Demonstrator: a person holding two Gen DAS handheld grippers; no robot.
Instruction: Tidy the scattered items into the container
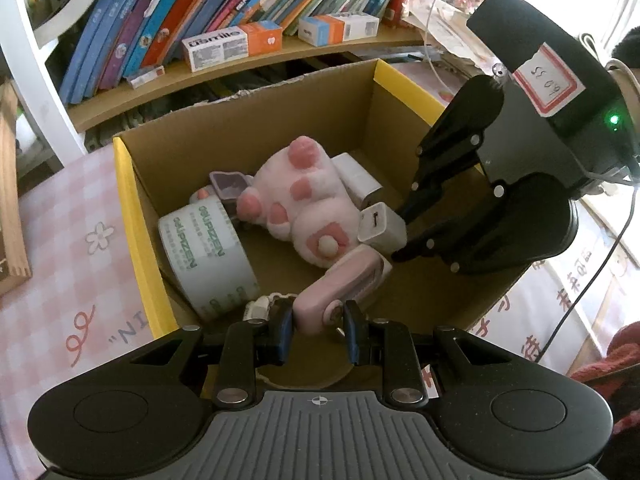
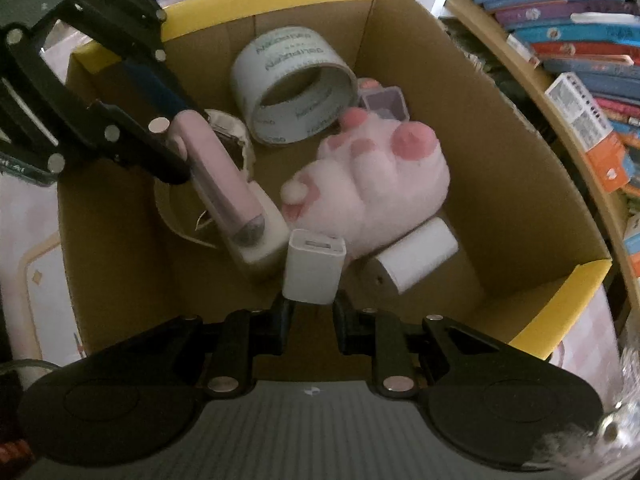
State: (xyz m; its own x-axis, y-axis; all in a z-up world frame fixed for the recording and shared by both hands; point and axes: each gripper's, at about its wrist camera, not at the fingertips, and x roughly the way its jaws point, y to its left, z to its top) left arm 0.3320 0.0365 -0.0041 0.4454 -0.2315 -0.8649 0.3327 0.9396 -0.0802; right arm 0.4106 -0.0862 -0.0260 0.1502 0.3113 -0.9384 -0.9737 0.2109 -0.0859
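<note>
black grippers, blue-padded fingers (image 1: 283,330), silver screws (red-bordered label)

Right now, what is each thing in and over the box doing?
Cardboard box: open on top, with things inside.
Left gripper: jaws shut on the pink device.
Pink device: held, slanting over the box.
Right gripper: jaws shut on the white charger.
White charger: held over the box.
Tape roll: lying tilted in the box.
Plush paw: lying in the box.
White block: lying beside the paw.

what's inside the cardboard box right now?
In the cardboard box: tape roll, plush paw, white cylinder, purple cup. Both grippers hold items above: pink device, white charger. Floor under the paw is hidden.
</note>
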